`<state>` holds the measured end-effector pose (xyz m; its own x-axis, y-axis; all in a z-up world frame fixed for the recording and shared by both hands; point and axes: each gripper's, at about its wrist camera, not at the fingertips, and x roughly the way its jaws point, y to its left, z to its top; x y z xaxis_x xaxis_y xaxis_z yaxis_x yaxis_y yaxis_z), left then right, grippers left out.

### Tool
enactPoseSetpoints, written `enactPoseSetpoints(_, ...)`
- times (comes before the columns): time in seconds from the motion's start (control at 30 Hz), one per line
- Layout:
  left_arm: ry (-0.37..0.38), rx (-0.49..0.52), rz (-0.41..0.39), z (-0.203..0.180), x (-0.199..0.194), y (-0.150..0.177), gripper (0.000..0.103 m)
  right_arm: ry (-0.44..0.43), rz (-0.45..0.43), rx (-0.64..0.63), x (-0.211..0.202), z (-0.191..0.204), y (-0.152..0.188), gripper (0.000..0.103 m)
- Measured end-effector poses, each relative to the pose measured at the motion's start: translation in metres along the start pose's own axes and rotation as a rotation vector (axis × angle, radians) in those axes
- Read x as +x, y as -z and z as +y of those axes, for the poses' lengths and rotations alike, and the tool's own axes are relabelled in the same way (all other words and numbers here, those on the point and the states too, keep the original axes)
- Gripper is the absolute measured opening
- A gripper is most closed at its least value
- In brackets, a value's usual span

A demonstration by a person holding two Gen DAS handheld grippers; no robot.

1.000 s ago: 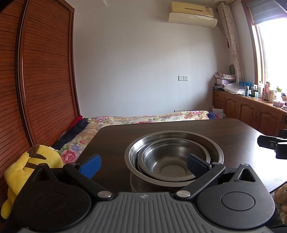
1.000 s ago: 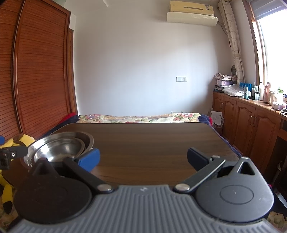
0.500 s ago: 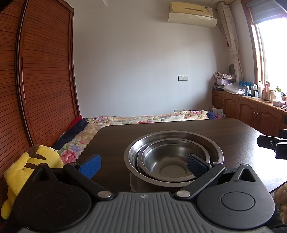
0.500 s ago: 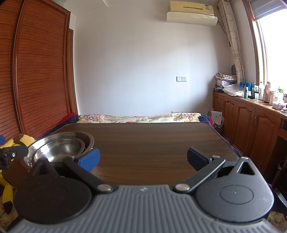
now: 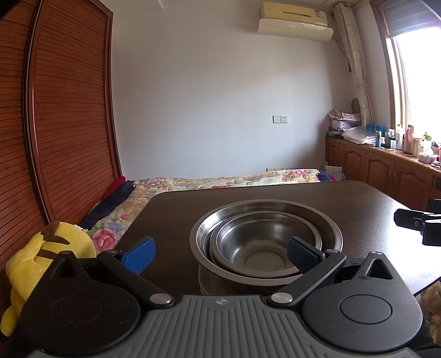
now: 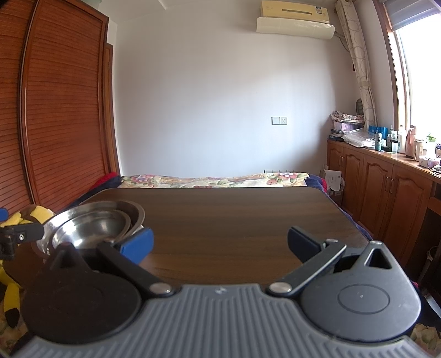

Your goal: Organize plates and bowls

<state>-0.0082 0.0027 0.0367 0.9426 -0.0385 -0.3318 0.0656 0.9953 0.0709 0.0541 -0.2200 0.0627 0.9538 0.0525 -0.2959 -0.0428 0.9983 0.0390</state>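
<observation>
Ahead of my fingers I see a dark wooden tabletop (image 5: 358, 198), and past its far edge a bed under a floral quilt (image 5: 220, 181) runs along a white wall with a light switch (image 5: 280, 119) and an air conditioner (image 5: 294, 22) up high. Left of the left finger a yellow plush toy (image 5: 41, 256) lies beside the tabletop, with a slatted wooden wardrobe (image 5: 60, 115) behind it. Far off to the right of the right finger I make out wooden cabinets (image 6: 386, 187) under a bright window (image 6: 424, 71), their top crowded with bottles (image 6: 399, 143) too small to tell apart.
</observation>
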Motion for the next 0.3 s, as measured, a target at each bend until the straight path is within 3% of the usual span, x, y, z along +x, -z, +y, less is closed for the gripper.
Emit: enactPoseSetpoints(0.3, 0.000, 0.000, 0.000, -0.0001, -0.0001, -0.0002, 0.103, -0.001, 0.002, 0.000, 0.0005, 0.0009, 0.0004, 0.103)
